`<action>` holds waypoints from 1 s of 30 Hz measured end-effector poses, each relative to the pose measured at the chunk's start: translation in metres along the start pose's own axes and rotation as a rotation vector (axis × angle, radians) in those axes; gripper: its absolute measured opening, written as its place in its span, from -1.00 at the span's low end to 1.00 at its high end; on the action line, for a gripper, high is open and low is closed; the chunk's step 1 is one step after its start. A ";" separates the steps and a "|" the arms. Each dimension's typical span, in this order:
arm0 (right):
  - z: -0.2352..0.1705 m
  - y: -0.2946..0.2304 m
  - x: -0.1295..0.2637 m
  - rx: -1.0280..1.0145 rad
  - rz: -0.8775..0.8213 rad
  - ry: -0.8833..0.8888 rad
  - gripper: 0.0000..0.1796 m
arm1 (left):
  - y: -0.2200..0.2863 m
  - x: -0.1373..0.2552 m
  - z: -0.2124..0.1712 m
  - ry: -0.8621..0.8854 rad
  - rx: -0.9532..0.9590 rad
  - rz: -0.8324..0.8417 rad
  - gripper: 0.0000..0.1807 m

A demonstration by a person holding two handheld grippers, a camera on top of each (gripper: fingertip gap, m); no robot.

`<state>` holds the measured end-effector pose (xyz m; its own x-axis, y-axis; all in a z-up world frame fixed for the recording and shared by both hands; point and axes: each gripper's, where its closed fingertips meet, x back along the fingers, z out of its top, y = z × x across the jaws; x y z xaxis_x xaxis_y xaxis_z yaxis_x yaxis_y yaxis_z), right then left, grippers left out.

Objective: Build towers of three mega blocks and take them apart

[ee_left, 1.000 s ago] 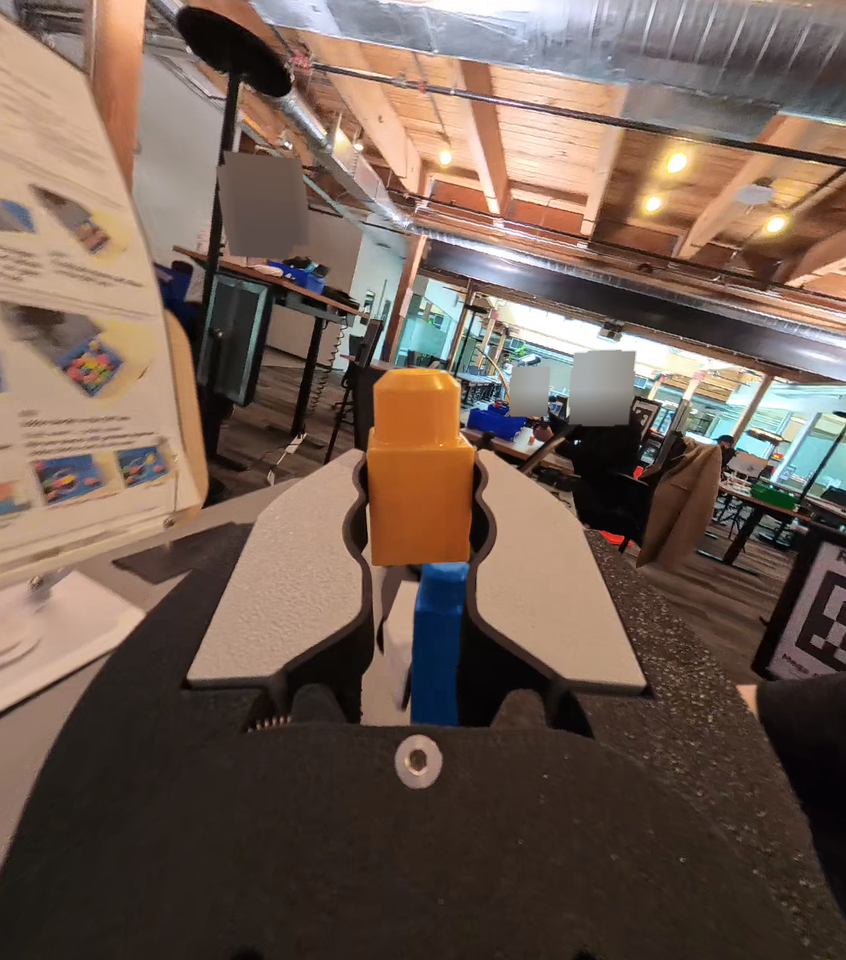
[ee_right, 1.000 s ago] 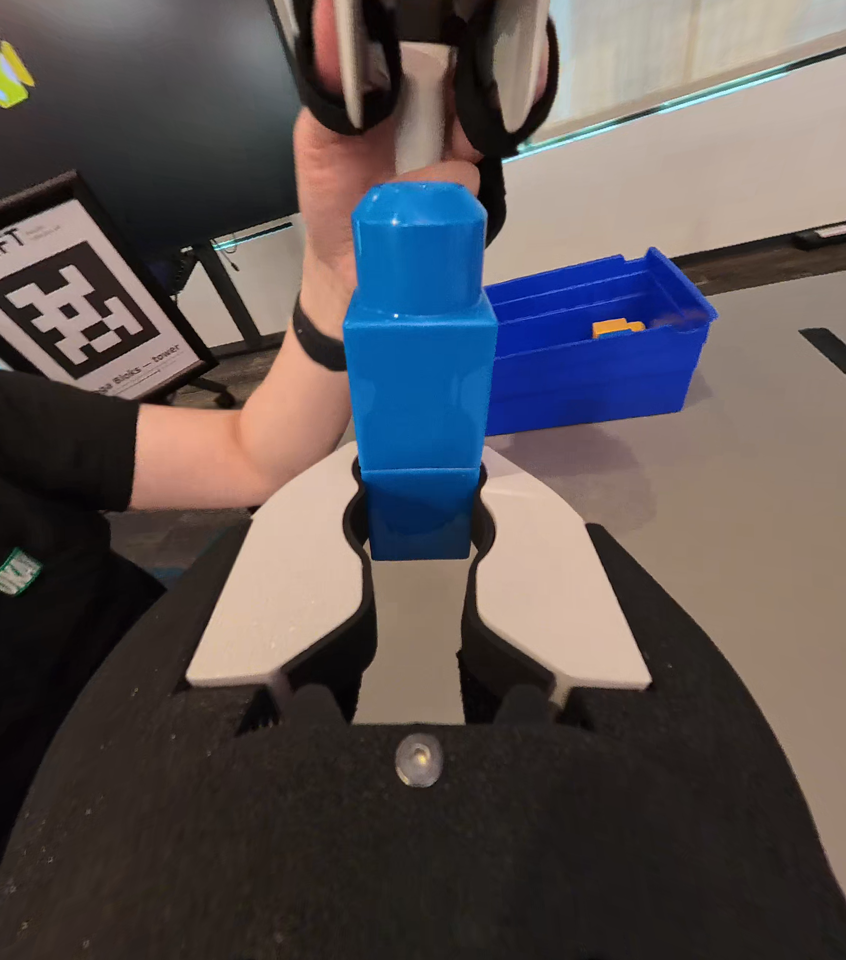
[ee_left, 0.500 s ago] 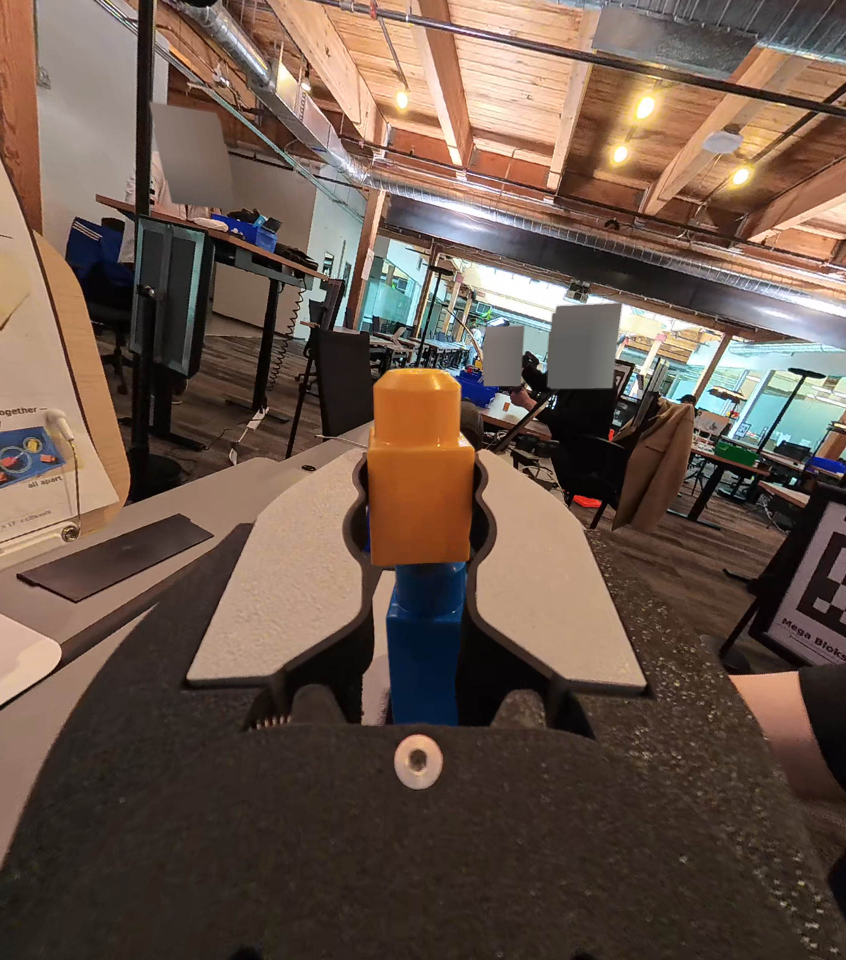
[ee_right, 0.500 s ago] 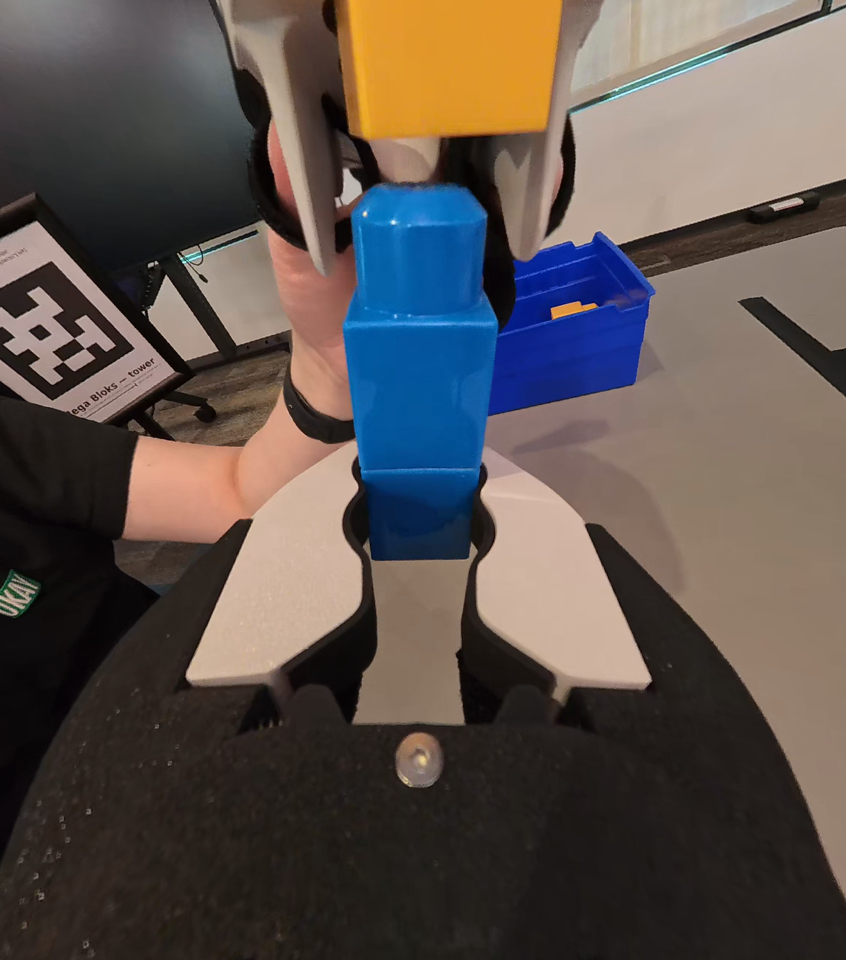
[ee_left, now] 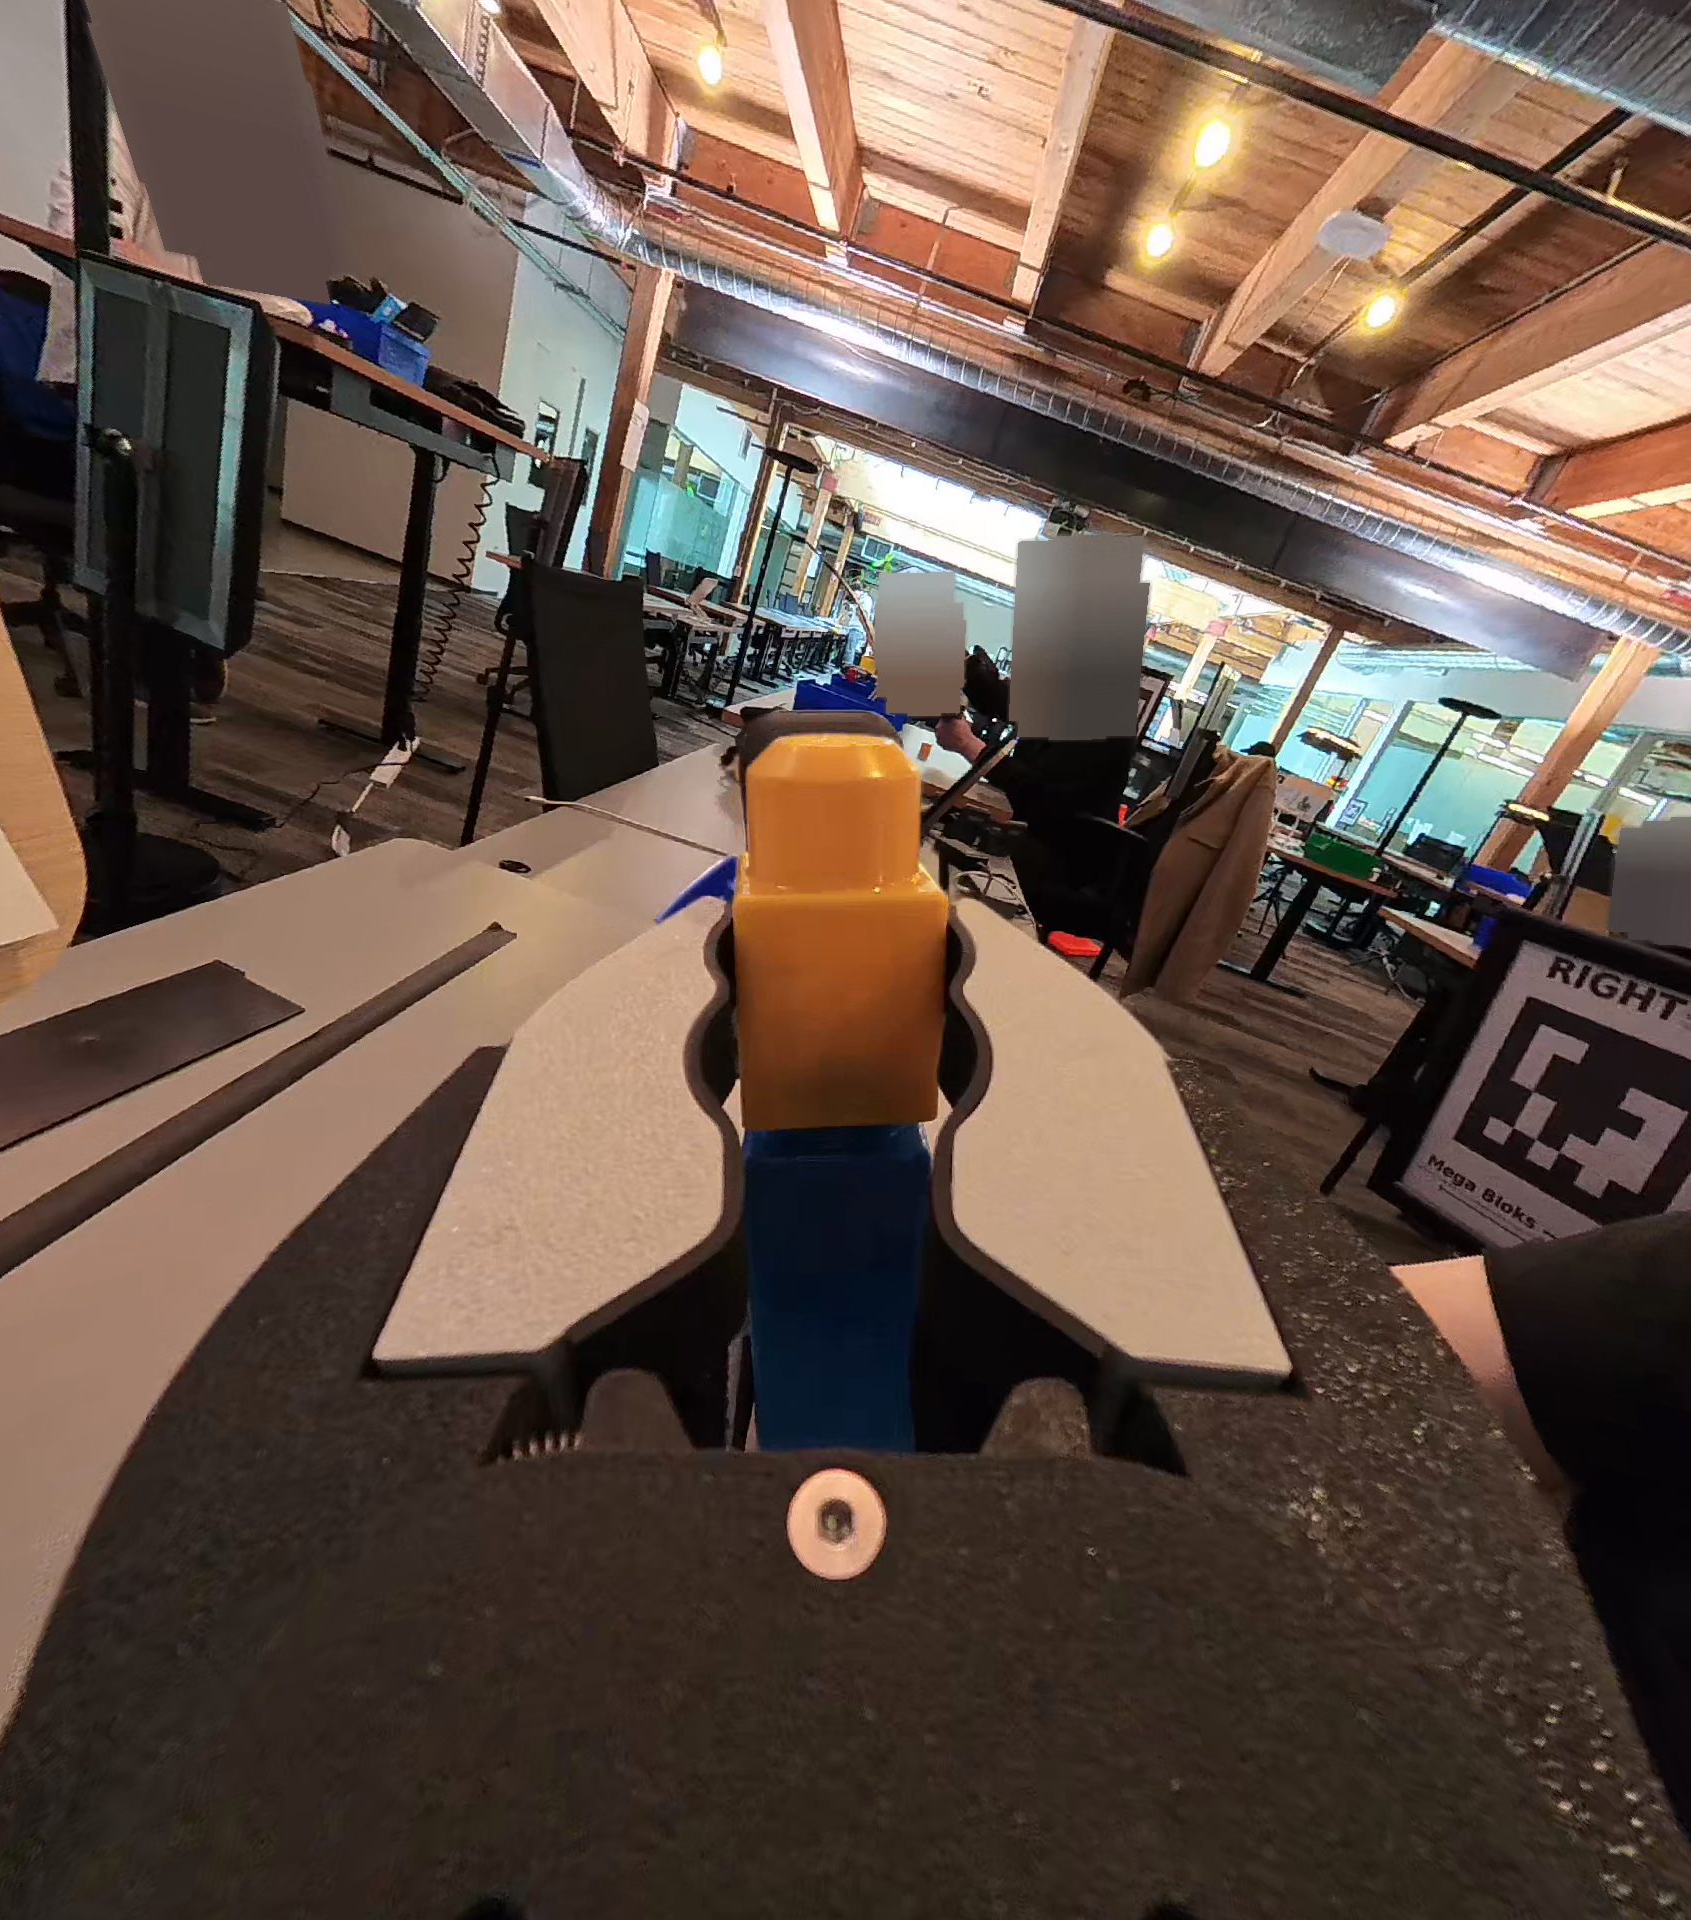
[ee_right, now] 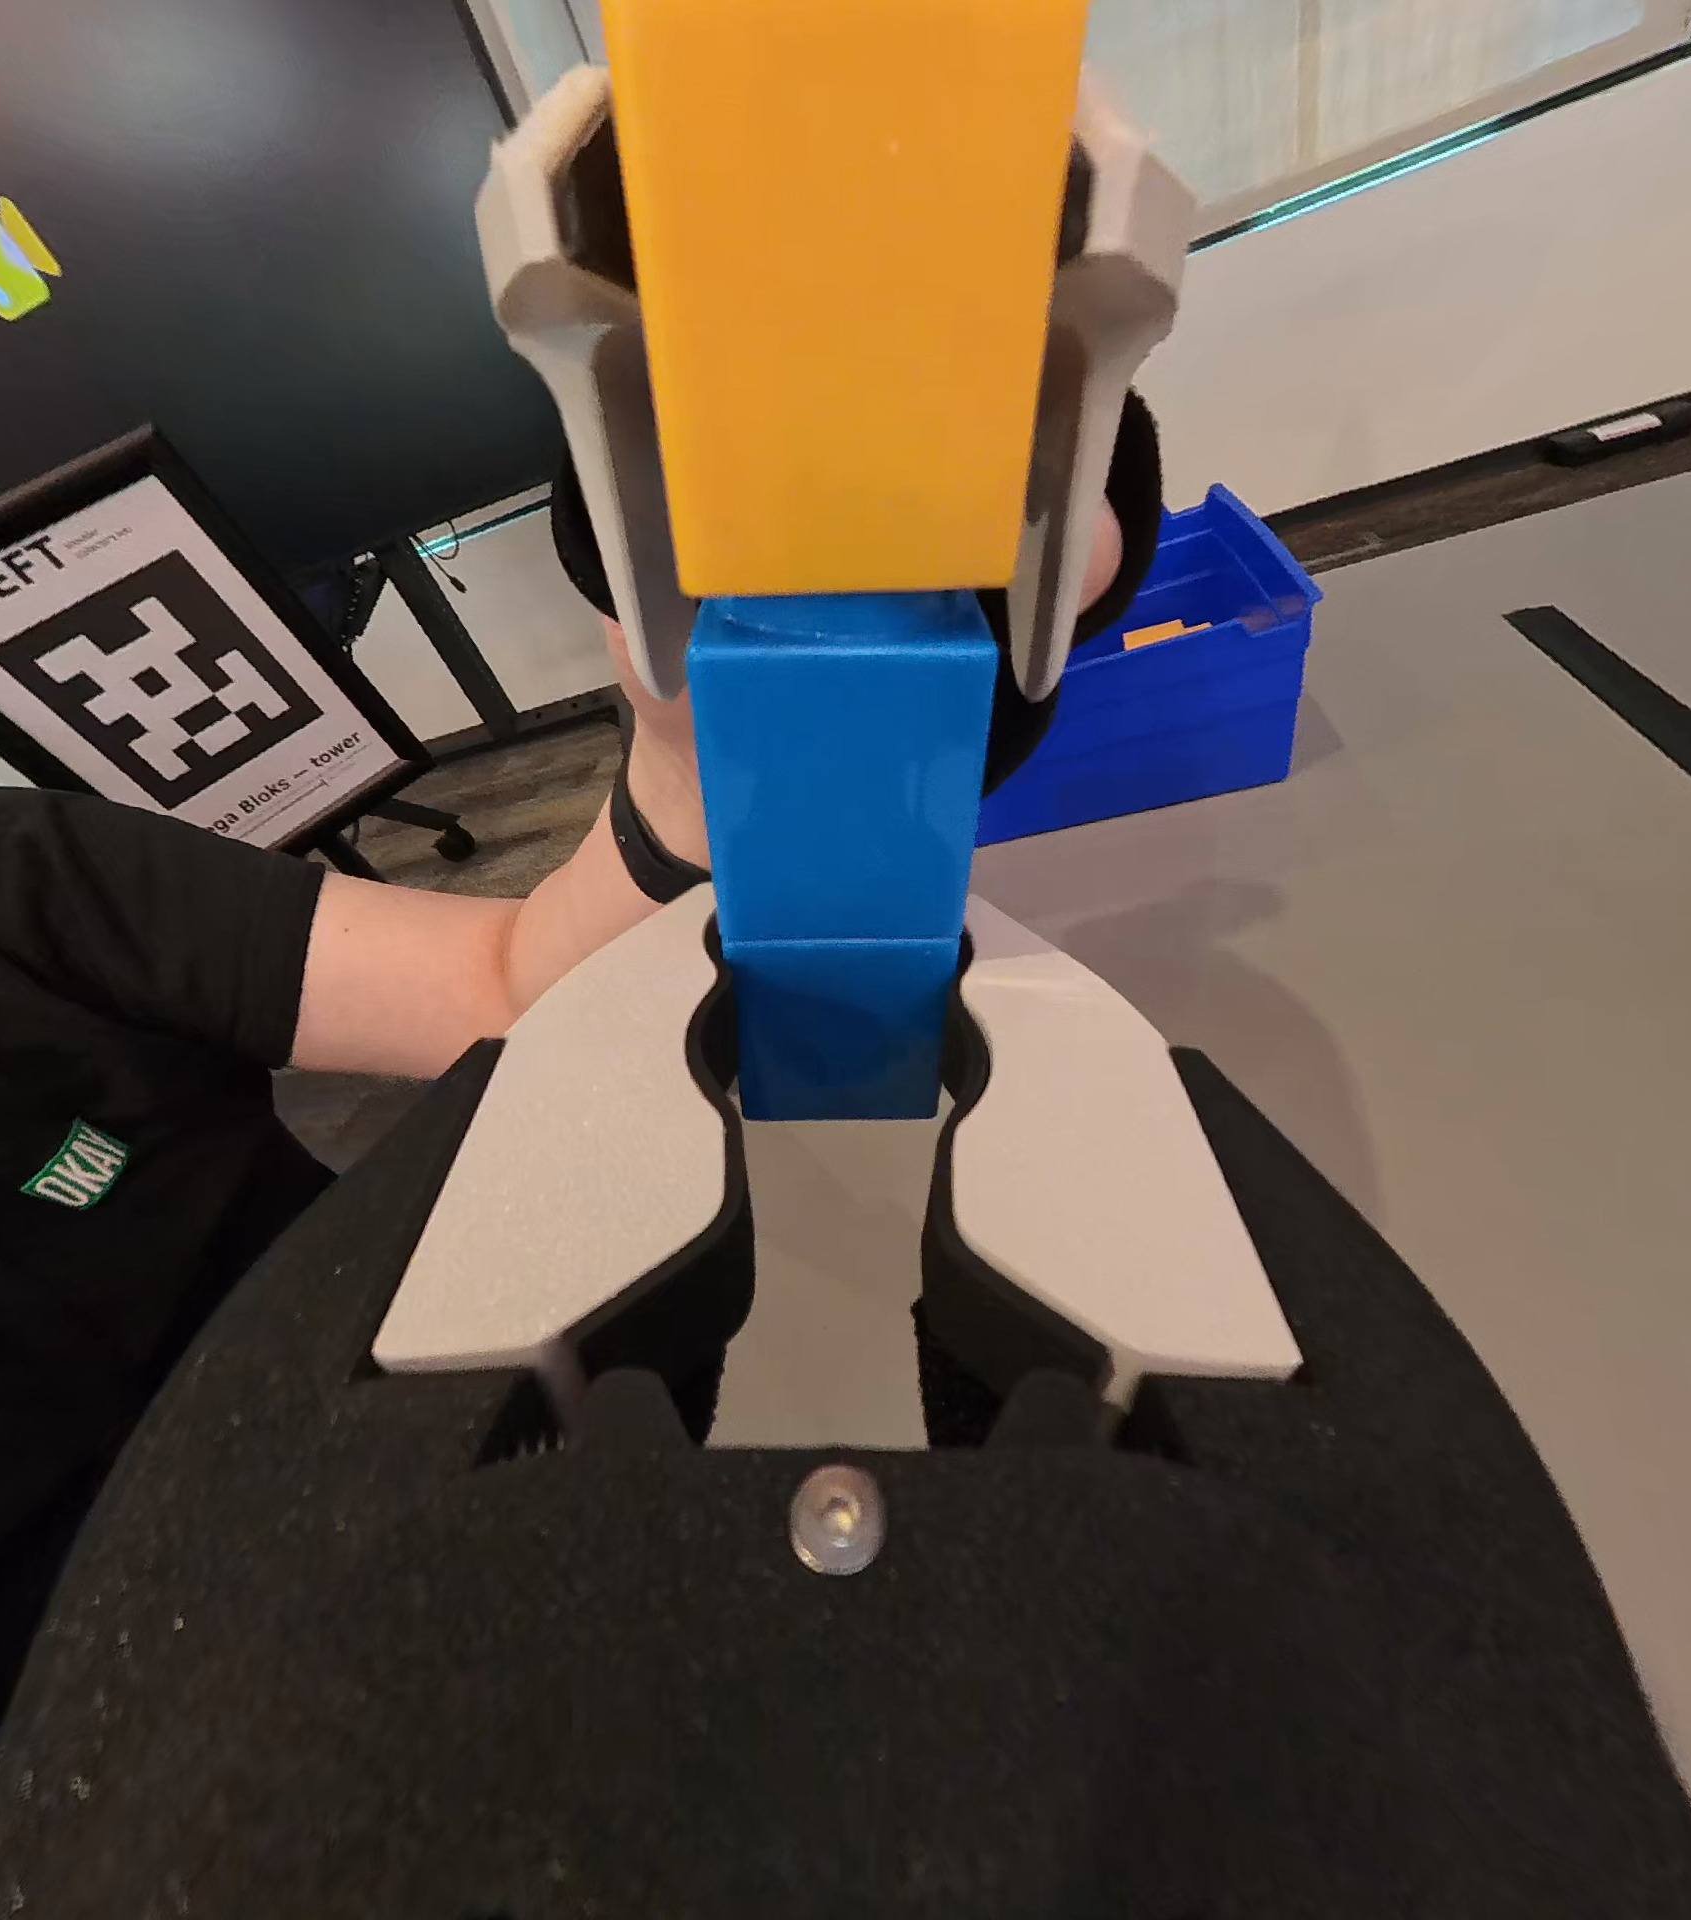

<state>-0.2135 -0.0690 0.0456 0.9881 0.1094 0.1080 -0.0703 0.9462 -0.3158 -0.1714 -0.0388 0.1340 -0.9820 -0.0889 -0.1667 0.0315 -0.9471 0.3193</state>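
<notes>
The orange plastic mega block (ee_right: 841, 312) is sitting on top of the two stacked blue plastic mega blocks (ee_right: 839, 790), its lower edge meeting the upper blue one with only a thin seam showing, so the building step looks to be at its close: the third block is being pressed home. The left gripper (ee_left: 839, 1013) is clamping the orange block by its sides, with the blue block showing directly beneath it between the fingers. The right gripper (ee_right: 839, 1023) is gripping the lowest blue block, holding the whole column upright in the air above the grey desk (ee_right: 1443, 987). Whether the stud is fully seated cannot be told from here; the next move probably calls for a firm, straight squeeze along the column, then either letting go of the top or pulling it off to start dismantling. Behind the tower, a blue plastic bin (ee_right: 1184, 707) is resting on the desk.
</notes>
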 end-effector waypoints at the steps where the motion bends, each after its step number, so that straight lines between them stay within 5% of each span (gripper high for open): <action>1: -0.001 0.000 0.000 0.010 -0.001 -0.005 -0.62 | 0.001 -0.001 -0.001 -0.005 -0.004 -0.005 -0.60; 30: -0.004 0.003 0.003 -0.030 0.005 -0.007 -0.62 | -0.008 -0.002 -0.010 -0.012 0.044 -0.011 -0.60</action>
<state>-0.2104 -0.0670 0.0411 0.9868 0.1162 0.1129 -0.0708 0.9361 -0.3445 -0.1680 -0.0342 0.1227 -0.9844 -0.0748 -0.1593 0.0128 -0.9333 0.3587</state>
